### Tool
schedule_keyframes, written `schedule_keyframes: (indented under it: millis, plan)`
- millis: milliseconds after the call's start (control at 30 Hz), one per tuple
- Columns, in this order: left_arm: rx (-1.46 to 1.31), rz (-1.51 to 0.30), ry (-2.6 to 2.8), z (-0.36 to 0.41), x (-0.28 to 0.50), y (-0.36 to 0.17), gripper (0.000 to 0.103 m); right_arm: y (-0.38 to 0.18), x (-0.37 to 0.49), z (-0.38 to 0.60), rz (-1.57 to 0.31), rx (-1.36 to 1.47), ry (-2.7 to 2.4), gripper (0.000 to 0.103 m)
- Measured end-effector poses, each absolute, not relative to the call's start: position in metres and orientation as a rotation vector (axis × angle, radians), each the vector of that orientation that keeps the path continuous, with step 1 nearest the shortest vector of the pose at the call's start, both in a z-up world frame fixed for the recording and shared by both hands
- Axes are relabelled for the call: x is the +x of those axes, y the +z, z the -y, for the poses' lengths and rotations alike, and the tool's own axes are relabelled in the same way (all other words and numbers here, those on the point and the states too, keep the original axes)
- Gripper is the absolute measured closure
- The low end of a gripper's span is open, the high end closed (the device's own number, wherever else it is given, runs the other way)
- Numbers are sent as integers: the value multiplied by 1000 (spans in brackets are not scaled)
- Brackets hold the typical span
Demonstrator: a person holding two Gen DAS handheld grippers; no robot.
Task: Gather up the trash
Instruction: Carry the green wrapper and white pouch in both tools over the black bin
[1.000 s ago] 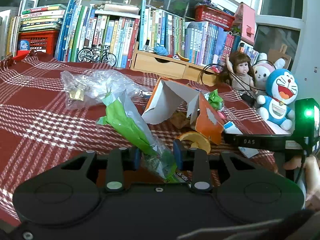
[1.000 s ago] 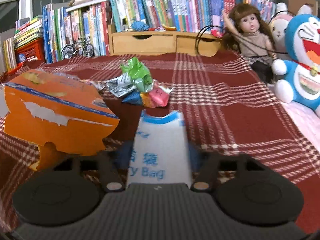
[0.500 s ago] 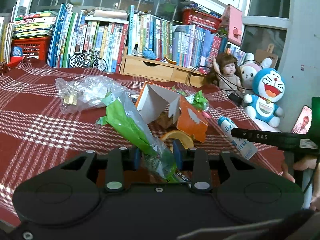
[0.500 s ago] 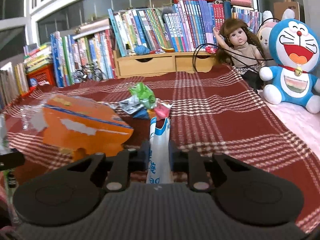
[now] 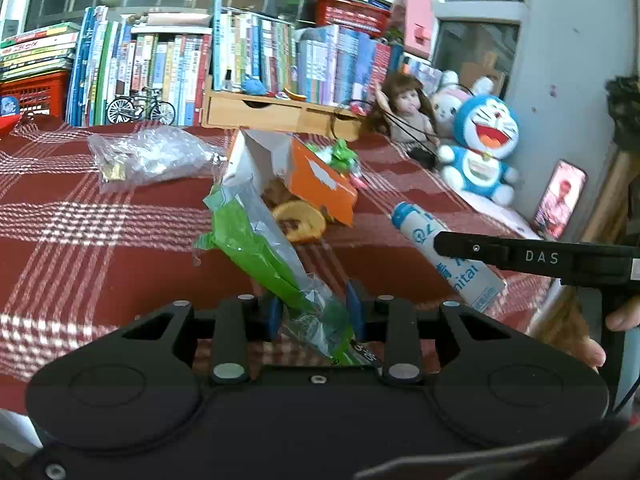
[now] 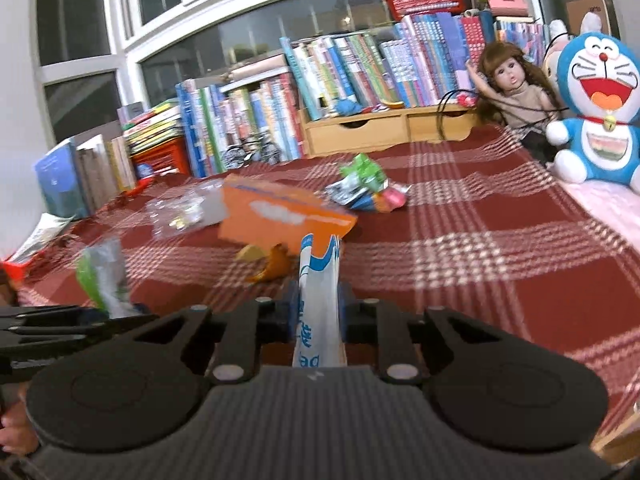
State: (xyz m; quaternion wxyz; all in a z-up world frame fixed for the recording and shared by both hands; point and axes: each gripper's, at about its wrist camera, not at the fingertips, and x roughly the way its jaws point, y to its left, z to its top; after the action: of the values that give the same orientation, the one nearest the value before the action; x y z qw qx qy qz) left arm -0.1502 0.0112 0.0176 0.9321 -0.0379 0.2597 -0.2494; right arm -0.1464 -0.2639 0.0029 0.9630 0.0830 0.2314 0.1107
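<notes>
Green plastic wrapper (image 5: 264, 256) sits pinched in your left gripper (image 5: 314, 314), lifted off the red plaid cloth (image 5: 100, 248); torn orange box (image 5: 320, 184) lies mid-table beyond it; your right gripper (image 6: 316, 312) clamps the blue-white bag (image 6: 318, 300), raised too.

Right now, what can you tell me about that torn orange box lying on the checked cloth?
The orange box looks like thin cardboard, bright orange outside with a blue stripe and white patches where the print has peeled, plain white inside. It is ripped open and lies collapsed on the red checked cloth, its open side up. Orange peel-like scraps sit against its near edge, and a clear plastic bag lies just beside it. Neither pair of tongs touches it.
</notes>
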Motion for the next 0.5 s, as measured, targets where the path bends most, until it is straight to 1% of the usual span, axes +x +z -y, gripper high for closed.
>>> schedule_keyframes:
  millis: [267,500]
  plan:
    - [-42,-612,-550,-16,-190,-2,72,-17,-187,251,-531,174,310,79]
    - [-21,-739,-560,-20,-206,-34,72,-54,-201,241,-650,188,329,78]
